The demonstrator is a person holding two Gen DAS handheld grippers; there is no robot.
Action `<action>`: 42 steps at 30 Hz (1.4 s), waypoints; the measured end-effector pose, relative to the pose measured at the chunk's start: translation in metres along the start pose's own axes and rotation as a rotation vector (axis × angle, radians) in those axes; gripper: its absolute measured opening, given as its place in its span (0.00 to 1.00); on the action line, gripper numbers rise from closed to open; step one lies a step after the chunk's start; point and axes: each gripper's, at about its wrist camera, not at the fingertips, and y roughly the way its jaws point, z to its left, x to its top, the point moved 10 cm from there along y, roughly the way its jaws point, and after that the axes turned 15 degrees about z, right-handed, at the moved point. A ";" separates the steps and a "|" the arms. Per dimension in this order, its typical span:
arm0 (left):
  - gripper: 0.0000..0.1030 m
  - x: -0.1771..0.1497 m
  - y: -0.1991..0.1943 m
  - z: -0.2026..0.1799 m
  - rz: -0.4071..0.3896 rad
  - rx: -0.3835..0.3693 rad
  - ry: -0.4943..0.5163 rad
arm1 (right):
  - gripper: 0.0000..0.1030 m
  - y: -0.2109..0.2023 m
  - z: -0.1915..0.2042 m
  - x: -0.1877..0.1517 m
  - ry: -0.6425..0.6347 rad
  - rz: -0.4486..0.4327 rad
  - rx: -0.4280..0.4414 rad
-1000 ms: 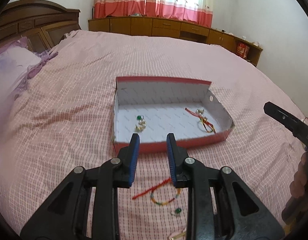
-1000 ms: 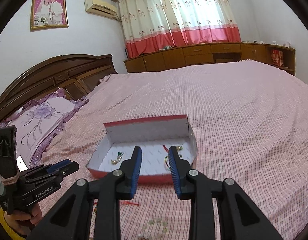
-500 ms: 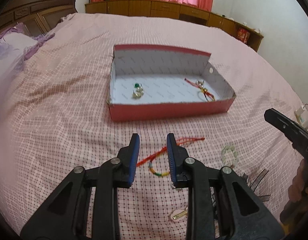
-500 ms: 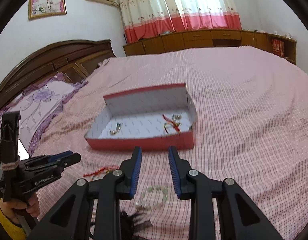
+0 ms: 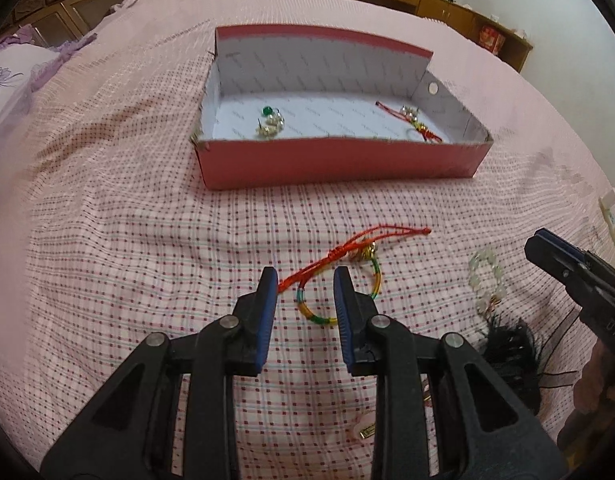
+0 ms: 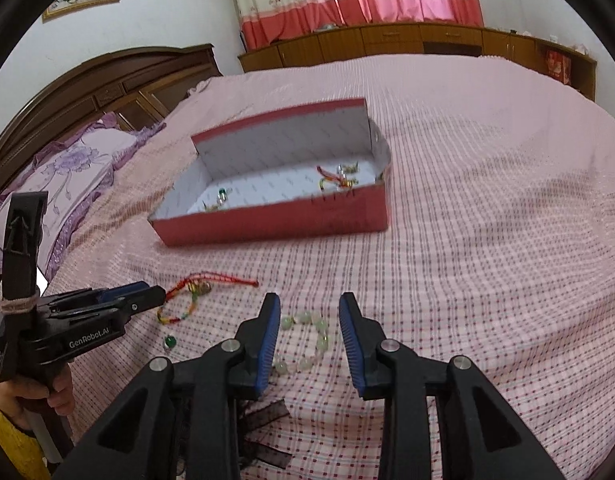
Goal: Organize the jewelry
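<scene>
A red box (image 5: pixel 339 162) (image 6: pixel 275 222) with a white inside lies open on the pink bed and holds earrings (image 5: pixel 270 122) and a red cord bracelet (image 5: pixel 417 124). On the bedspread in front of it lie a red-cord multicoloured bracelet (image 5: pixel 339 276) (image 6: pixel 187 300) and a pale bead bracelet (image 5: pixel 483 284) (image 6: pixel 307 340). My left gripper (image 5: pixel 306 276) (image 6: pixel 147 300) is open, just above the coloured bracelet. My right gripper (image 6: pixel 308 300) (image 5: pixel 547 252) is open, above the bead bracelet.
A green-stone earring (image 6: pixel 169 342) and a black feathery hair piece (image 5: pixel 511 344) lie near the bracelets. A small gold piece (image 5: pixel 365 432) lies by the left gripper. Pillows (image 6: pixel 67 172) and a wooden headboard are to the left, cabinets at the far wall.
Both grippers have pulled back from over the box and tilted down toward the bedspread. The loose bracelets now lie between their fingers in view. Both stay open.
</scene>
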 end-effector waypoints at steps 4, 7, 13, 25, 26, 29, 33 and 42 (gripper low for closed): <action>0.20 -0.002 0.008 0.001 0.018 -0.006 0.001 | 0.32 0.011 -0.002 -0.005 0.005 0.026 -0.001; 0.20 -0.002 0.014 -0.001 0.026 -0.009 0.009 | 0.32 0.018 -0.003 -0.007 0.010 0.043 -0.001; 0.20 0.003 0.022 0.000 0.014 -0.003 0.012 | 0.32 0.033 -0.004 -0.012 0.009 0.079 0.000; 0.02 0.012 0.033 -0.008 -0.013 0.006 0.027 | 0.23 0.053 -0.003 -0.018 -0.021 0.094 -0.032; 0.00 0.012 0.033 -0.009 -0.012 0.001 0.029 | 0.17 0.054 -0.002 -0.018 -0.022 0.091 -0.030; 0.00 0.012 0.031 -0.011 -0.019 -0.008 0.026 | 0.09 0.055 -0.003 -0.019 -0.014 0.092 -0.030; 0.00 0.007 0.021 -0.009 -0.030 -0.038 0.014 | 0.09 0.048 -0.004 -0.019 0.001 0.075 -0.007; 0.00 0.005 -0.015 -0.007 -0.097 -0.061 0.013 | 0.09 0.013 0.003 -0.012 -0.011 -0.010 0.017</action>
